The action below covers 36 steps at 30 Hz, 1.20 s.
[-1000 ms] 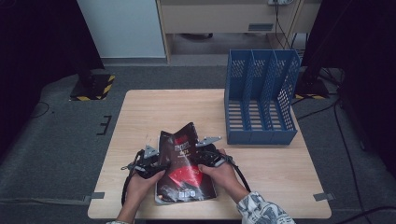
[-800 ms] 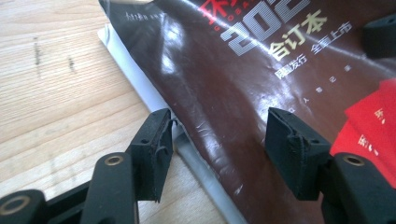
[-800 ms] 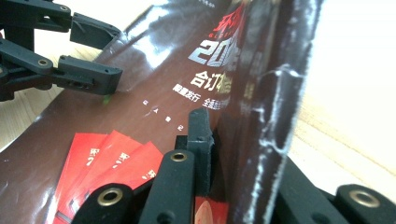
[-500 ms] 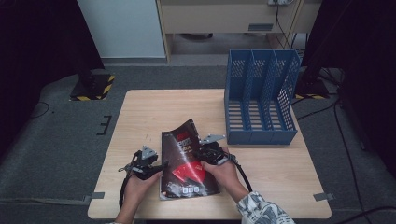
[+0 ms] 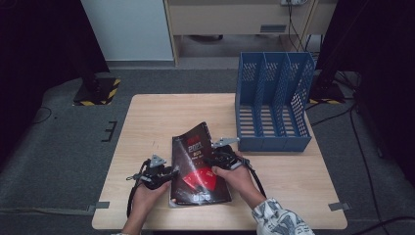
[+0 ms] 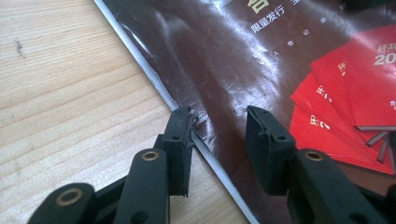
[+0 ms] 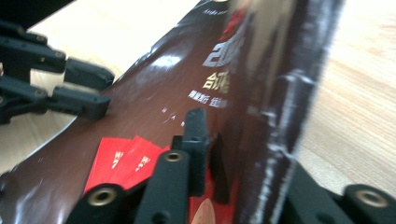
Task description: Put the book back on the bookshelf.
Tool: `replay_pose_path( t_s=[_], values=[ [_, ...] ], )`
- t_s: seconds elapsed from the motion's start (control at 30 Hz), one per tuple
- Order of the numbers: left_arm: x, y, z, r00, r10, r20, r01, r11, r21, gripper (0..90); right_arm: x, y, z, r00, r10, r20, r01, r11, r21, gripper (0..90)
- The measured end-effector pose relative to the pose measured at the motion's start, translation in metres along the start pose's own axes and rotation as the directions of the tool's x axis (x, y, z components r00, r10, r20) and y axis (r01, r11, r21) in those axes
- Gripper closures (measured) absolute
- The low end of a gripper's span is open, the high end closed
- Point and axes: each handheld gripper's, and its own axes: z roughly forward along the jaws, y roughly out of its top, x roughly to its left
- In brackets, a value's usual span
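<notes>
— How are the hands seen from the high view?

— Both forearms are brought in from the bottom edge. The left gripper (image 5: 164, 175) is held low at the left edge of a dark glossy magazine (image 5: 198, 166), which lies near the front of the wooden table (image 5: 147, 117). The right gripper (image 5: 220, 156) is set against its right edge, which is lifted. A blue file rack (image 5: 274, 98) is seen just beyond.

— What is added by the left gripper view?

— The jaws are seen narrowly parted, having just been closing, one over bare wood, one over the cover; the white page edge (image 6: 154, 77) runs between them, unpinched.

— And by the right gripper view?

— The raised right edge is clamped between the jaws, and the left gripper (image 7: 84, 88) is seen beyond.
</notes>
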Motion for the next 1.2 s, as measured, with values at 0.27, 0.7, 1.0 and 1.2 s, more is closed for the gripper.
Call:
replay_pose_path(
  t_s=[0.27, 0.7, 1.0, 1.2],
  values=[
    [0.000, 0.000, 0.001, 0.9999, 0.010, -0.003, -0.010, 0.9999, -0.003, 62.5, 0.002, 0.005, 0.004, 0.9980, -0.060, -0.019, 0.061, 0.995, 0.073, 70.2],
    [0.000, 0.000, 0.001, 0.9998, 0.017, -0.005, -0.017, 0.9998, -0.009, 62.3, 0.000, 0.004, 0.009, 0.9987, -0.050, 0.008, 0.049, 0.994, 0.099, 80.6],
    [-0.001, 0.001, 0.000, 1.0000, -0.002, 0.004, 0.002, 0.9999, -0.012, 50.3, 0.007, 0.008, 0.003, 0.9929, -0.117, 0.020, 0.117, 0.993, 0.027, 83.7],
    [0.000, 0.002, -0.003, 0.9996, -0.025, 0.012, 0.025, 0.9993, -0.028, 39.4, 0.010, 0.014, -0.008, 0.9904, -0.136, 0.021, 0.137, 0.990, -0.020, 84.1]
  ],
)
